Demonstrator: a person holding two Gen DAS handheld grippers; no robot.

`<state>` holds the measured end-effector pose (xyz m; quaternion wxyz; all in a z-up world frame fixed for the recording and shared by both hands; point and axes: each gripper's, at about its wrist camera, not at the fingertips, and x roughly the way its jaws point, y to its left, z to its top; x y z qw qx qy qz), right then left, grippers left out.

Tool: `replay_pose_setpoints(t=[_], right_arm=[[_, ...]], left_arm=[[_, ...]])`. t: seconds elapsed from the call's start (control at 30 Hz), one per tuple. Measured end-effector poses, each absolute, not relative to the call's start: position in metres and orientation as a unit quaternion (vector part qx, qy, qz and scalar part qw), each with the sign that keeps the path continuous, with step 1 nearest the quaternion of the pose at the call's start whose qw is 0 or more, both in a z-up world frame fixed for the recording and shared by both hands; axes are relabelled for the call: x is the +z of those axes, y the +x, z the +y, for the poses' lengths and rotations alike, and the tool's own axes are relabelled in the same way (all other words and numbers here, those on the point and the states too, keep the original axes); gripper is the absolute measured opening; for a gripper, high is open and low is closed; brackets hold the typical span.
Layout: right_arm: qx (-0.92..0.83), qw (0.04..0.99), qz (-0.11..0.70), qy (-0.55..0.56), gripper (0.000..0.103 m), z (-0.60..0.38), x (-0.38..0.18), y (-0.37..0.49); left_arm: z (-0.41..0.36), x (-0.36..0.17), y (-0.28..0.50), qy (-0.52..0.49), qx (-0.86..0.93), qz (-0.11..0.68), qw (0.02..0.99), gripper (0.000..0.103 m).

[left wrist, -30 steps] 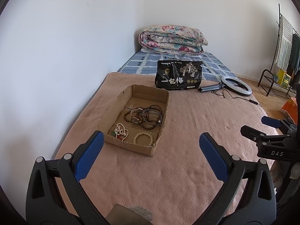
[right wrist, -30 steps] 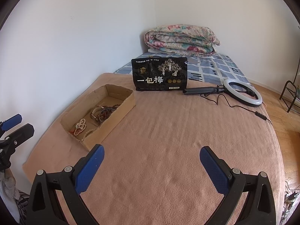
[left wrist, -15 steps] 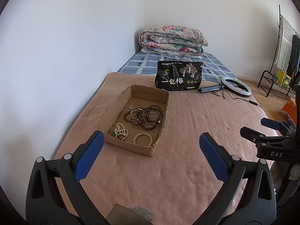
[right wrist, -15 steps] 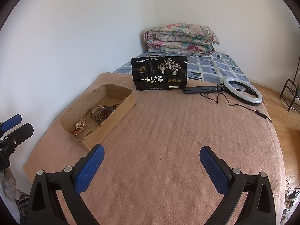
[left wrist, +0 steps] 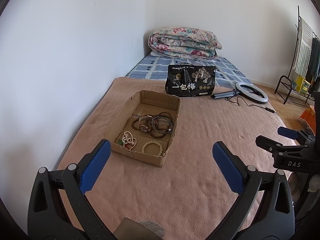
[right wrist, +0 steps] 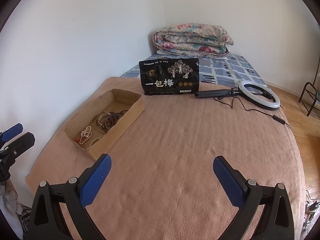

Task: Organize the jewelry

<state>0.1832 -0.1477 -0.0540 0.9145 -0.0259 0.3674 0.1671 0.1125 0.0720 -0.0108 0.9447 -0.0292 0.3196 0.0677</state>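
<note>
Pink blanket (right wrist: 180, 140) spread over bed, bare nearest the cameras. Left tongs (left wrist: 161, 158) and right tongs (right wrist: 162, 170) both spread wide, gripping nothing, hovering short of cardboard box (left wrist: 120, 120). Inside box: pearl strand (left wrist: 129, 139), pale bead bracelet (left wrist: 152, 147), tangled dark bracelets (left wrist: 155, 123). Fits either jewelry gathered already or sorting ahead. Farther off, black bag (right wrist: 170, 78), ring light (right wrist: 259, 95).
</note>
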Motion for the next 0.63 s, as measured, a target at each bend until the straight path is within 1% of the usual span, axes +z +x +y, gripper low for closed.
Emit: replay_pose_setpoints(t=[0.63], right_arm=[[0.162, 0.914, 0.372, -0.024, 0.103, -0.1466, -0.0595, 0.1847]], left_arm=[[0.0739, -0.0105, 0.1096, -0.036, 0.073, 0.318, 0.945, 0.103]])
